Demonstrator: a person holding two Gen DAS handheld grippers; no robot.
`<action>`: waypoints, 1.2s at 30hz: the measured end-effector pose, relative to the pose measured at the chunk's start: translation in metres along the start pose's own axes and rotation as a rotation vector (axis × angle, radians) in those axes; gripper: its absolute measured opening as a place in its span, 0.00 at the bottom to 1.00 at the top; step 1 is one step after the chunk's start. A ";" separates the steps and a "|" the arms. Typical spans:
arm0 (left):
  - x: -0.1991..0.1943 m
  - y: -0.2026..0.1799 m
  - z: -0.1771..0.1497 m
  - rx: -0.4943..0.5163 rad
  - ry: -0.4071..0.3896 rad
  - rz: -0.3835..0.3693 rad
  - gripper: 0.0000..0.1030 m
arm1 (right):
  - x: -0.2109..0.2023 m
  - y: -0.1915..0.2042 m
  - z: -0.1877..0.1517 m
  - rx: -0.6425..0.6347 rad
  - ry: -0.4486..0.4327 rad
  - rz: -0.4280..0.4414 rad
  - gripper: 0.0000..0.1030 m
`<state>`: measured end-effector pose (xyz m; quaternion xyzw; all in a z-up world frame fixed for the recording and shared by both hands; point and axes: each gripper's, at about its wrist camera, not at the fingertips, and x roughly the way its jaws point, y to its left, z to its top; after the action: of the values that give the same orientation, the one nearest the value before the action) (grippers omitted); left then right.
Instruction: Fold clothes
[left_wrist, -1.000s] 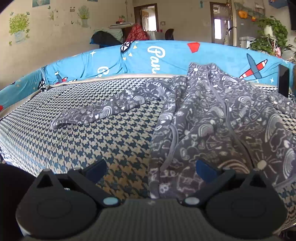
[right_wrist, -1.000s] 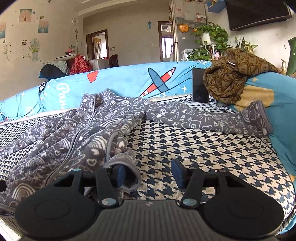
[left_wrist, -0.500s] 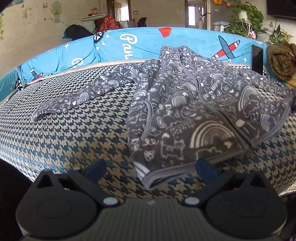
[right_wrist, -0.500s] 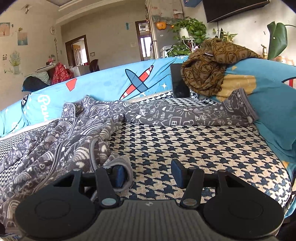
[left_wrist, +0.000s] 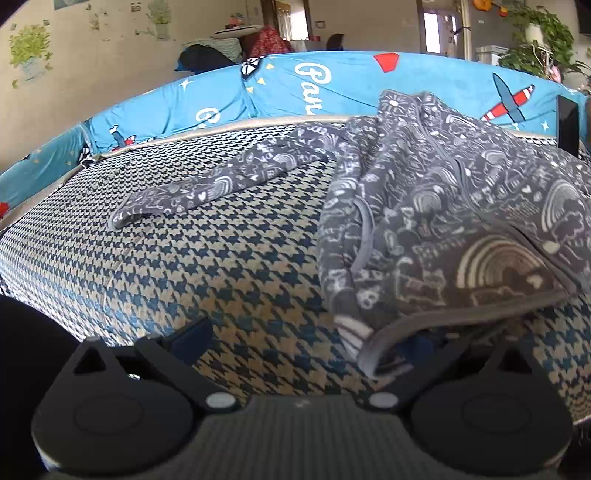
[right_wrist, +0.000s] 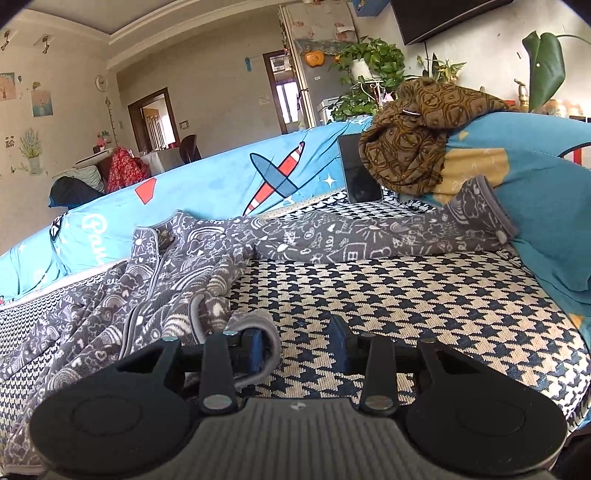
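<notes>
Meanwhile, the grey jacket (left_wrist: 436, 221) is lying spread on the houndstooth sofa seat (left_wrist: 221, 266), its hem draping over the left gripper (left_wrist: 306, 339)'s inner finger. Both jaws are gaping wide, gripping nothing; the right gripper (right_wrist: 301, 347) is nudging the jacket's corner with its left finger.

Left gripper (left_wrist: 301, 341): matte black body, grey ribbed central plate, two round black discs at 7 and 5 o'clock. Angled black linkage arms, each with a pale silver pivot screw. Fingers (left_wrist: 190, 338) carry dark blue pads.

Right gripper (right_wrist: 297, 345): same build; small pale logo on ribbed plate, silver screws at both ends of linkage bars, blue pads (right_wrist: 338, 343).
</notes>
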<state>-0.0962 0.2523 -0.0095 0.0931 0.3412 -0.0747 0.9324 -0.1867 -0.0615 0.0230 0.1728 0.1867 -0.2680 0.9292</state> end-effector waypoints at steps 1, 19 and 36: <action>0.003 0.001 0.004 -0.013 -0.009 0.012 1.00 | 0.001 -0.002 0.000 0.022 0.013 0.015 0.35; 0.038 -0.001 0.037 -0.089 -0.048 0.103 1.00 | 0.007 -0.004 -0.013 0.074 0.164 0.158 0.36; 0.024 0.007 0.053 -0.051 -0.121 0.173 1.00 | -0.007 0.022 -0.009 -0.142 0.013 0.071 0.07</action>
<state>-0.0441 0.2454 0.0154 0.0939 0.2768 0.0094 0.9563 -0.1820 -0.0377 0.0232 0.1146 0.2052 -0.2199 0.9468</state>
